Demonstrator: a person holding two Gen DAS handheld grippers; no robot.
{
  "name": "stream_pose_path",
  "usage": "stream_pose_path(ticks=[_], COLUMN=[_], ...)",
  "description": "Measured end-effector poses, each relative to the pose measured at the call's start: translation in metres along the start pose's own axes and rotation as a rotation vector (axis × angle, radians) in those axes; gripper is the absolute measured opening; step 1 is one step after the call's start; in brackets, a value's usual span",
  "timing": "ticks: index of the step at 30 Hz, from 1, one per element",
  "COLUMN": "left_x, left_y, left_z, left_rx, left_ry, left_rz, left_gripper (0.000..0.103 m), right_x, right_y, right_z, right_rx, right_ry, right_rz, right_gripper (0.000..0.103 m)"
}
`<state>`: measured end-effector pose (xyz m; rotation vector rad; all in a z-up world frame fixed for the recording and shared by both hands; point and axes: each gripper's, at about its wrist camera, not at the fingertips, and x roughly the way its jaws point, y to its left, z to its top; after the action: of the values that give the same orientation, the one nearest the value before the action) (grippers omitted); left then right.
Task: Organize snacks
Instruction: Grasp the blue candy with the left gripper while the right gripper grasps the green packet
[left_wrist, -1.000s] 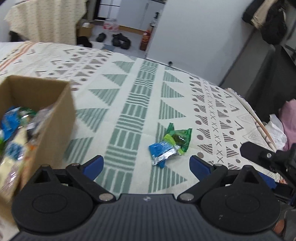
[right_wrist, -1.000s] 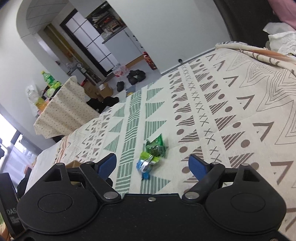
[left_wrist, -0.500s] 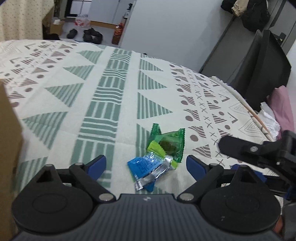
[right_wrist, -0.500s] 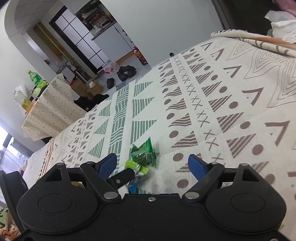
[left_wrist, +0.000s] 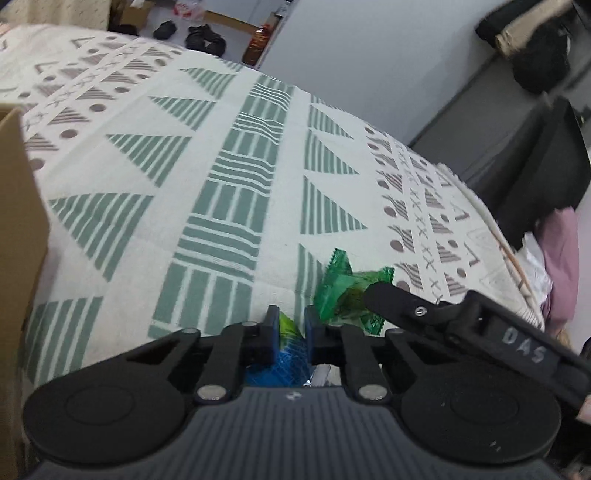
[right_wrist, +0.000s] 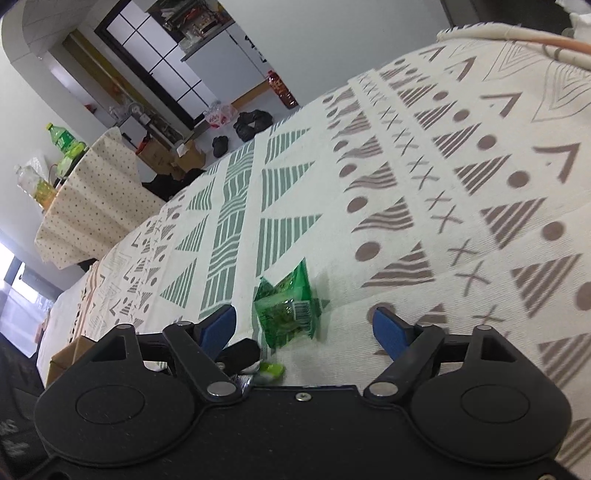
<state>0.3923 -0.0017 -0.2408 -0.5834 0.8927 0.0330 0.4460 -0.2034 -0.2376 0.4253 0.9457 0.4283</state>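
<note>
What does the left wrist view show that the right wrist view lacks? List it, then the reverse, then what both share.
Left wrist view only: the left hand-held gripper, whose jaws have just been closing, pinched on the blue snack packet; hanging clothes.

Right wrist view only: the right hand-held gripper open around the green snack packet; green bottles on a dotted tablecloth.

Both: the green snack packet, patterned cloth, cardboard box, shoes.
</note>
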Motion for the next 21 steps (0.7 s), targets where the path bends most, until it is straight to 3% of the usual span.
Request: stream_pose_path(ticks=[5,8,11,13,21], left_x=[-0.007,-0.011,-0.013,-0.015,-0.037], left_y=[0.007,0.009,0.011,0.012,0.001], left_z=[0.003,0.005,0.005,0.005,0.011], left_rx=[-0.049,-0.069,-0.078,-0.087,-0.089], left_ry=[-0.032,-0.052,-0.067,-0.072,-0.153], left_rz=[0.008,0.010,0.019,0.022,0.018], left_gripper=[0.009,0.007,0.007,0.007,0.004], right_x=[0.009,0.016,0.022,0.025,0.004], right_y=[0.010,0.013,0.018,0.019,0.021], right_z=[0.001,0.005,0.005,0.004,0.007], right_rx=[-0.029,-0.030,-0.060,-0.077,-0.074], right_ry=[-0.015,-0.014,-0.008,0.004,-0.015], right_rz=[-0.005,-0.031,-0.053,-0.061,-0.057], right_gripper=[0.079,0.072,0.057,0.040,0.035])
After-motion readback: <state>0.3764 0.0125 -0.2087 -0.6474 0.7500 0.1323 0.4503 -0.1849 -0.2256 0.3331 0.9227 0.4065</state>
